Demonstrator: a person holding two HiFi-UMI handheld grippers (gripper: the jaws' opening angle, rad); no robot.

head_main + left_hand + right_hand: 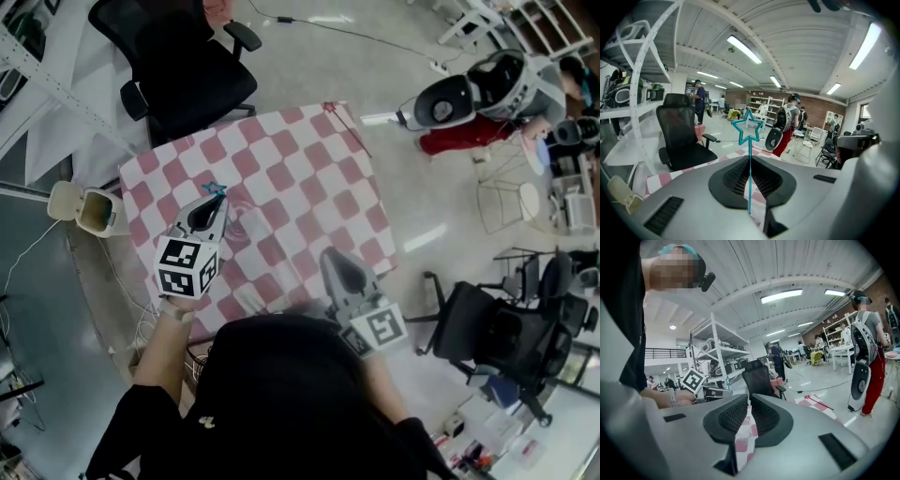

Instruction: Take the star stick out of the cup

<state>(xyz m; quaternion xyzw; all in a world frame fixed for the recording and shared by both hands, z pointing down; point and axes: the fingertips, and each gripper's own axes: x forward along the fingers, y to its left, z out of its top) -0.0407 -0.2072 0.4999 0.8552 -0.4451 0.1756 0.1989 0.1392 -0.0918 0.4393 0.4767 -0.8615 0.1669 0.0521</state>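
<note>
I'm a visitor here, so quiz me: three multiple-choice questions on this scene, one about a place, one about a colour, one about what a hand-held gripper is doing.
1. The white bin stands: A on a chair; B on the floor beside the table; C on a shelf.
2. The star stick is: A red; B yellow; C teal.
3. The left hand-held gripper is: A open and empty; B shut on the star stick; C shut on a cup.
Answers: B, it sits on the floor by the table's edge; C, star and shaft are teal; B, its jaws pinch the shaft.

Left hand-held gripper (214, 199) clamped; right hand-held gripper (330, 255) closed.
</note>
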